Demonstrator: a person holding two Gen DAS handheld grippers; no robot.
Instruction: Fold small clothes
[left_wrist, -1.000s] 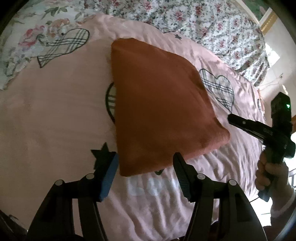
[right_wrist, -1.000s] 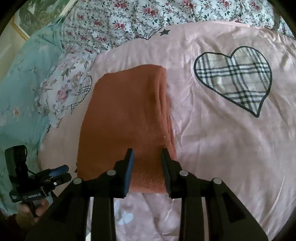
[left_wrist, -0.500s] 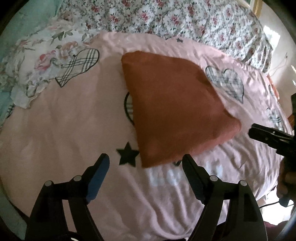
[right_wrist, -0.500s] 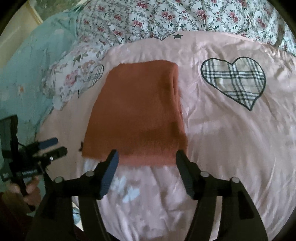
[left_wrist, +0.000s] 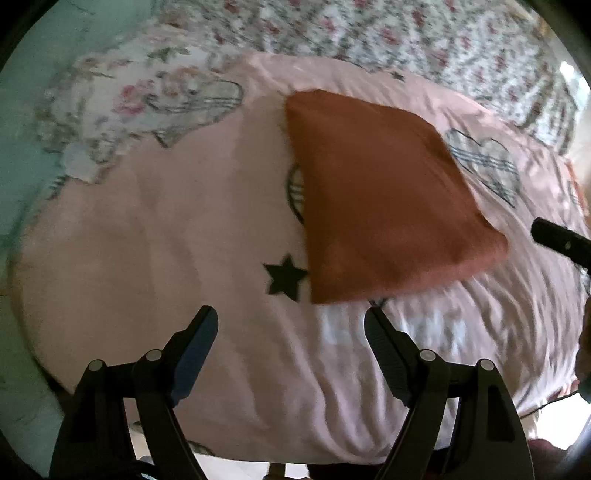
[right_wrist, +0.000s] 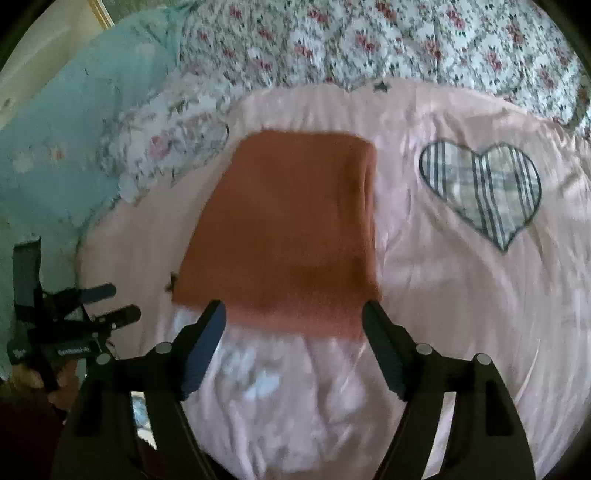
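Now both tools, left (left_wrist: 291, 314) and right (right_wrist: 293, 308), just released the folded rust cloth (right_wrist: 291, 225).

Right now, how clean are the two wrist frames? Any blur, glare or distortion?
Left wrist view: motion blur smears the floral quilt and plaid hearts; blown-out glare at the right edge; fisheye bows the pink cover. Right wrist view: orange folded cloth has soft edges, cover wrinkles near the lens are smeared; the plaid heart is streaked; dark vignette at the corners.
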